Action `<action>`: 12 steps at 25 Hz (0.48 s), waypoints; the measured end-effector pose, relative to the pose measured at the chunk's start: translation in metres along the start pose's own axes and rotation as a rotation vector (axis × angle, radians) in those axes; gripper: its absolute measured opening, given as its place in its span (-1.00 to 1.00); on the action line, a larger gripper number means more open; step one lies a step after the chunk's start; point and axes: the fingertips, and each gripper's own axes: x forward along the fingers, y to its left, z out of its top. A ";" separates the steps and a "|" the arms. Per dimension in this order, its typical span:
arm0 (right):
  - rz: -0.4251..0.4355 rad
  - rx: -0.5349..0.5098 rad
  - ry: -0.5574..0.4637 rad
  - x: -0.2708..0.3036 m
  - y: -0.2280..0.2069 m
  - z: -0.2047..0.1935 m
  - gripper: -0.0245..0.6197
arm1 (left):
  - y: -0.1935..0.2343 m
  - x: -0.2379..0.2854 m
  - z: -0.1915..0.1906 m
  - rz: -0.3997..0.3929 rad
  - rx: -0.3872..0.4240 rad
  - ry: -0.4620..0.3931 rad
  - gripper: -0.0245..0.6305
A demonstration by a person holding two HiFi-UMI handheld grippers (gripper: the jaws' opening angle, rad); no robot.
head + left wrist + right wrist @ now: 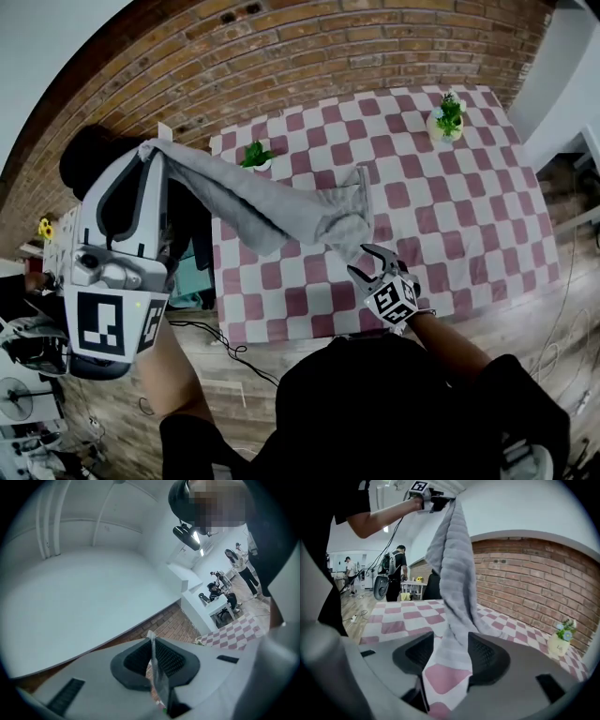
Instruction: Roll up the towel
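While the left tool (pixel 153 150) is clamping one corner of the towel (pixel 272 211), only a thin edge of the cloth is showing between its closed jaws in the left gripper view (pixel 152 653). It is being held high and about level, apparently so that the grey towel is hanging out to its full length and its folds are falling straight before any rolling begins. The right tool (pixel 372 262) is standing with its jaws apart, pressing on nothing. In the right gripper view (pixel 445 658) the towel (pixel 452 573) is dropping in a long band from the raised left tool (pixel 429 501) and passing in front of the gap between the right jaws. That tool is pointing slightly downward just beside the bunched lower end, probably placed there to take hold of it. Whether that end is resting on the surface (pixel 450 206) cannot be told for certain, though it appears to be reaching it. The rolling itself is not yet started.

The surface is wearing a pink-and-white checked cloth, with two small potted plants standing well apart near its far edge (pixel 255 155) (pixel 447 117). A brick wall (pixel 309 47) is curving behind it, a wooden floor (pixel 553 309) is lying around it, and people (pixel 396 569) are standing farther off in the room.
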 end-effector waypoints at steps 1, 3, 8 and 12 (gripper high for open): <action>0.033 -0.016 0.025 0.006 0.010 -0.008 -0.28 | 0.000 0.003 0.004 -0.002 0.016 0.002 -0.84; 0.092 -0.040 0.062 0.019 0.029 -0.019 -0.28 | 0.000 0.010 0.007 -0.006 0.043 0.011 -0.84; 0.209 -0.087 0.126 0.050 0.061 -0.030 -0.28 | -0.001 0.017 -0.008 -0.011 0.039 0.056 -0.83; 0.241 -0.074 0.211 0.066 0.064 -0.043 -0.30 | 0.006 0.015 -0.023 -0.002 0.017 0.086 -0.83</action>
